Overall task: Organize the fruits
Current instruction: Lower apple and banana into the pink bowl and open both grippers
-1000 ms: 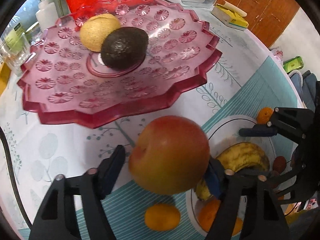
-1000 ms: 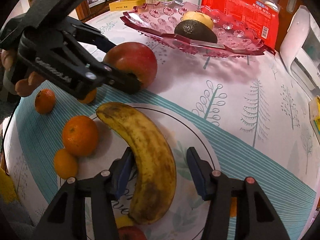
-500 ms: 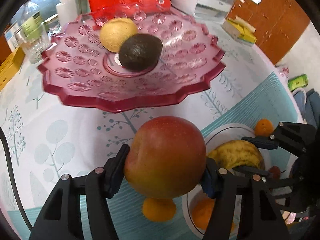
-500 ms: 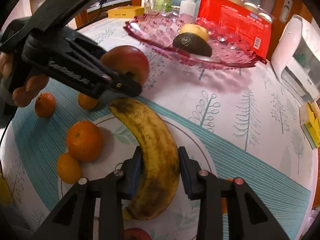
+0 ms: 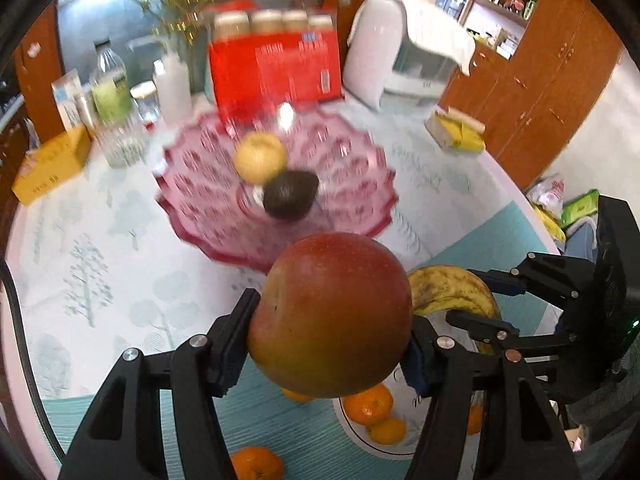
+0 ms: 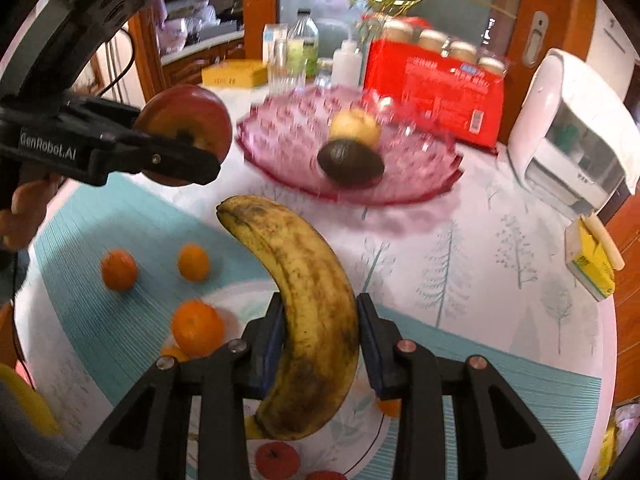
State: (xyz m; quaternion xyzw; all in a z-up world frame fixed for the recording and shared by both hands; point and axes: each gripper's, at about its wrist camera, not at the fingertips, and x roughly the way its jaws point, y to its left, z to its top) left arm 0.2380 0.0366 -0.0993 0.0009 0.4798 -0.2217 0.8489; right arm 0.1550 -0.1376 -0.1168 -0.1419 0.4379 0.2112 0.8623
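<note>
My left gripper (image 5: 330, 334) is shut on a large red apple (image 5: 332, 314) and holds it in the air above the table. In the right wrist view the same apple (image 6: 188, 128) hangs at the left, short of the pink glass dish (image 6: 424, 176). My right gripper (image 6: 320, 340) is shut on a spotted yellow banana (image 6: 304, 292), lifted off the white plate (image 6: 240, 292). The pink dish (image 5: 344, 168) holds a yellow pear (image 5: 258, 156) and a dark avocado (image 5: 290, 196). Several small oranges (image 6: 196, 326) lie on the plate and on the teal mat.
Behind the dish stand a red box (image 5: 276, 72), bottles and a glass (image 5: 116, 136), a yellow box (image 5: 48, 164) and a white appliance (image 6: 576, 140). A yellow carton (image 6: 592, 256) lies at the table's right edge. Small red fruits (image 6: 276, 456) sit on the plate's near side.
My right gripper closed on the banana and raised it off the plate. My left gripper rose with the apple, so the dish now lies lower and farther off in both views.
</note>
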